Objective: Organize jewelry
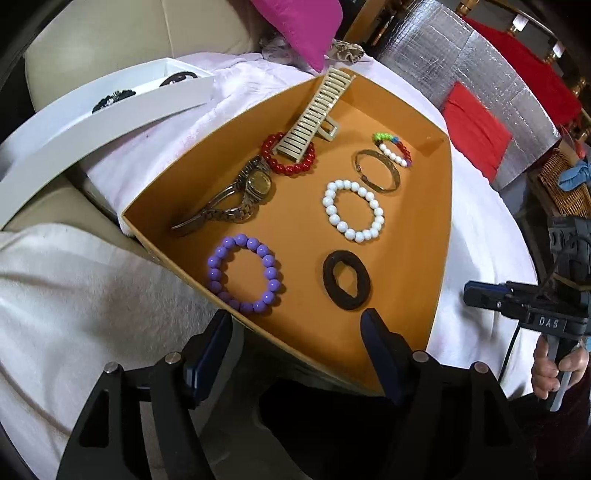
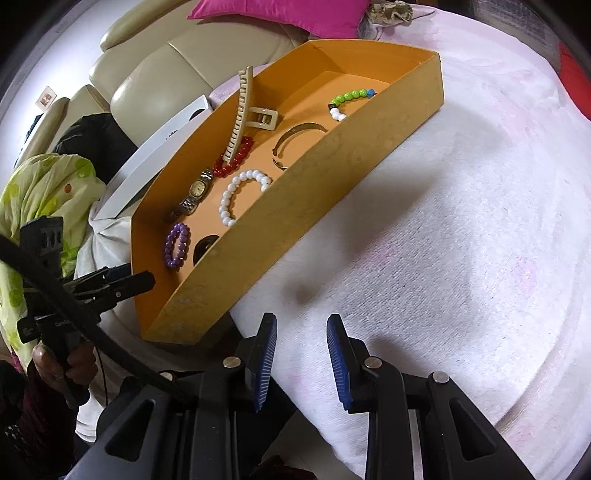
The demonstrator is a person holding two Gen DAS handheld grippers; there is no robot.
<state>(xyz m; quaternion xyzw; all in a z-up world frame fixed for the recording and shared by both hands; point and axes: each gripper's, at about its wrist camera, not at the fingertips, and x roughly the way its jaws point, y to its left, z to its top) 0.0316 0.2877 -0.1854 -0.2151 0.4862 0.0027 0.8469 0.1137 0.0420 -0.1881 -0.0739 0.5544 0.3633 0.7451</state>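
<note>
Left gripper and right gripper both open, empty; bracelets, watch, hair clip laid out in orange tray; sorting seemingly near done.

A pale pink-white towel covers the supporting surface. Lying directly on it is an open orange cardboard tray holding jewelry. Beyond the tray, a white box rests partly on the towel's edge. A magenta cushion lies at the towel's far end.
</note>
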